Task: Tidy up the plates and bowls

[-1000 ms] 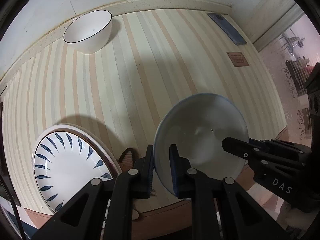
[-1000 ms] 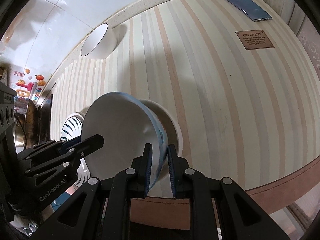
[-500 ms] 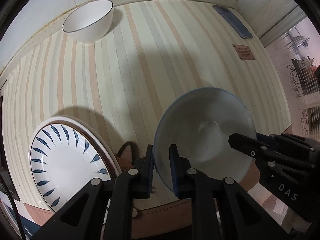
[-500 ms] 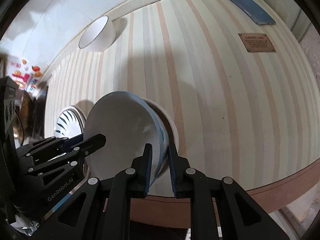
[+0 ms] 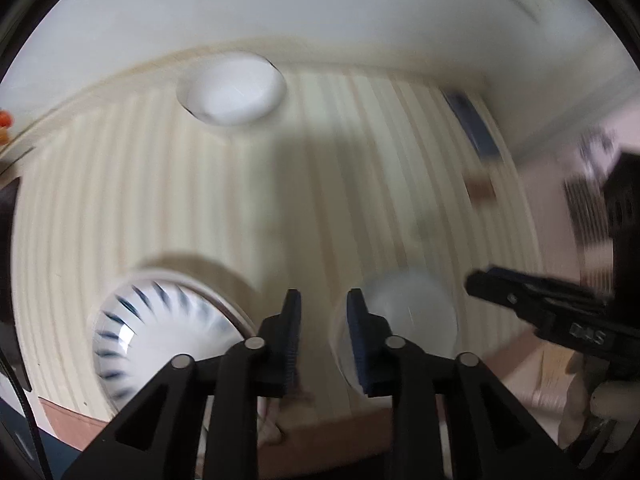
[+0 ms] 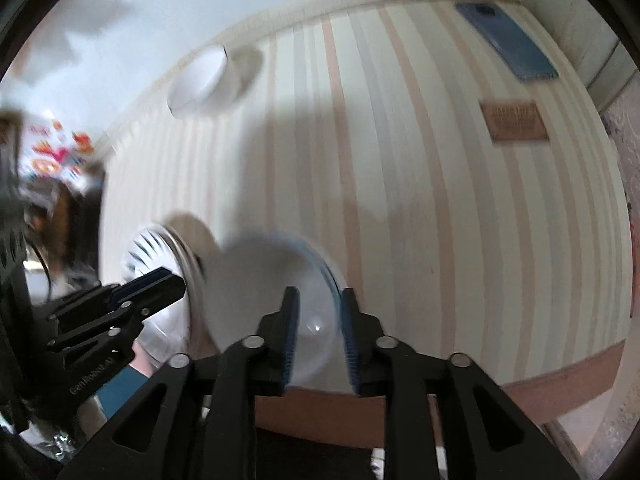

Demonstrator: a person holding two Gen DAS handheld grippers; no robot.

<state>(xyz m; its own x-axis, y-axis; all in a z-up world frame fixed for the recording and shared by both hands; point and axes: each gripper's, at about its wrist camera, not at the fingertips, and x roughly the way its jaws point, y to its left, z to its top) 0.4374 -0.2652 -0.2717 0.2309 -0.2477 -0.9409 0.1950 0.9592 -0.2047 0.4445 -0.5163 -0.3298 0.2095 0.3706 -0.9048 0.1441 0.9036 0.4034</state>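
- left wrist view, blurred: left gripper [image 5: 320, 300] has just been opening; its jaws stand apart, nothing pinched. the bowl [image 5: 408, 312] sits on the striped tabletop [image 5: 360, 168] near the front edge, its rim behind the right finger. a plate [image 5: 160, 332] lies at the front left, a white bowl [image 5: 234, 92] by the back edge.
- right wrist view: right gripper [image 6: 316, 300] has just been opening, jaws spread, the bowl's [image 6: 260, 280] rim loose between them. a phone [image 6: 506, 46] lies in the back right corner.
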